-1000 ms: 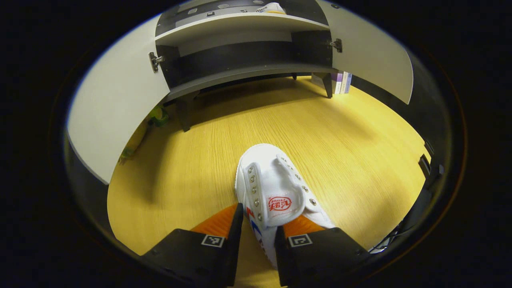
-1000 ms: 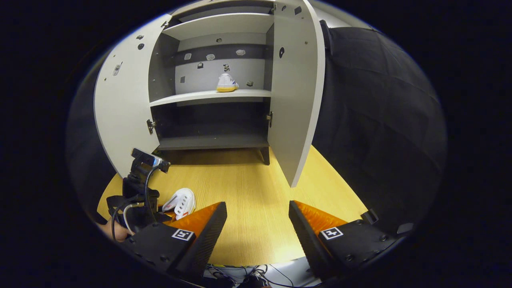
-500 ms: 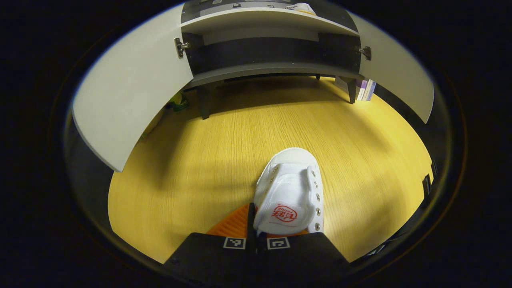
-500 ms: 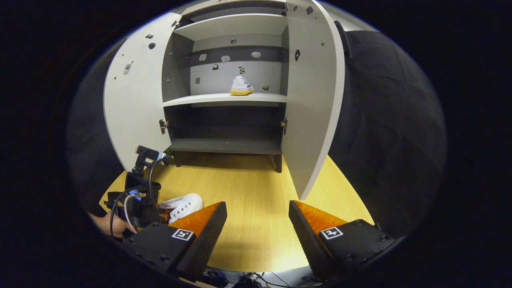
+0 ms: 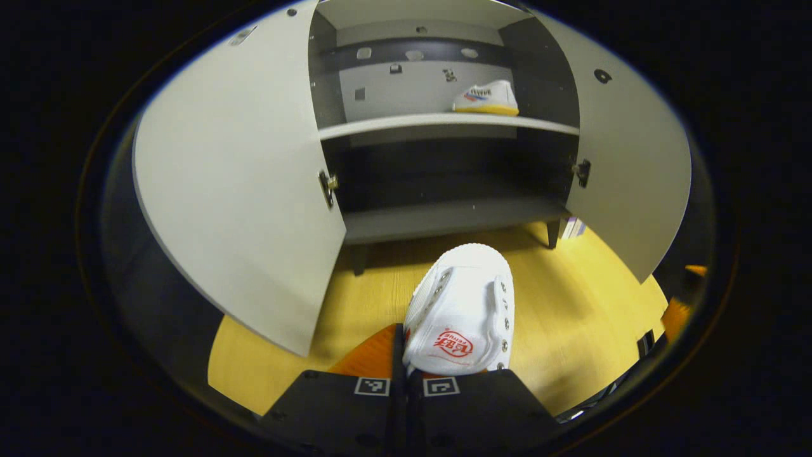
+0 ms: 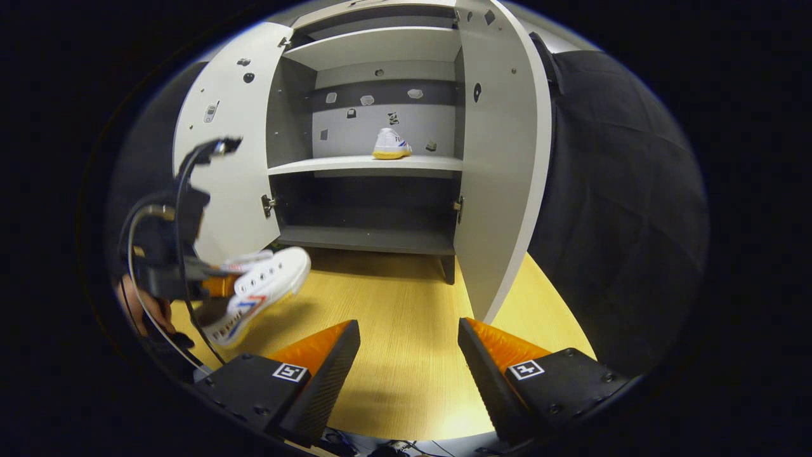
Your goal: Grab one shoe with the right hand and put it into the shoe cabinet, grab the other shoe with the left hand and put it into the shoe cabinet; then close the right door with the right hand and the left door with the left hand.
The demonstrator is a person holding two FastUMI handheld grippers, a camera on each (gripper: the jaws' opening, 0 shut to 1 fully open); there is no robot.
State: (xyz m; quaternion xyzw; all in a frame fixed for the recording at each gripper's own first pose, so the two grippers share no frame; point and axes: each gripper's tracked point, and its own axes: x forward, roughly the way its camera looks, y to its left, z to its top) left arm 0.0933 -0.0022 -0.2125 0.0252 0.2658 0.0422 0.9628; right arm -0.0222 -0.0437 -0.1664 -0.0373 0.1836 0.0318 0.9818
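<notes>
Here the left gripper (image 5: 406, 371) pinches the soft, light shoe (image 5: 461, 309) by its tongue, lifted before the cabinet (image 5: 444, 216); a floppy hold. The right gripper (image 6: 409, 355) is spread, empty.

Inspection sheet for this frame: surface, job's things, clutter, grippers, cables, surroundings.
Surface: wooden floor, bare in front of the cabinet.
Job's things: shoe cabinet, both doors open; first shoe on the middle shelf; second shoe held off the floor.
Clutter: books by the cabinet's right leg.
Grippers: left gripper shut on the second shoe; right gripper open, holding nothing.
Cables: black cable looping on the left gripper.
Surroundings: black cloth wall on the right.
</notes>
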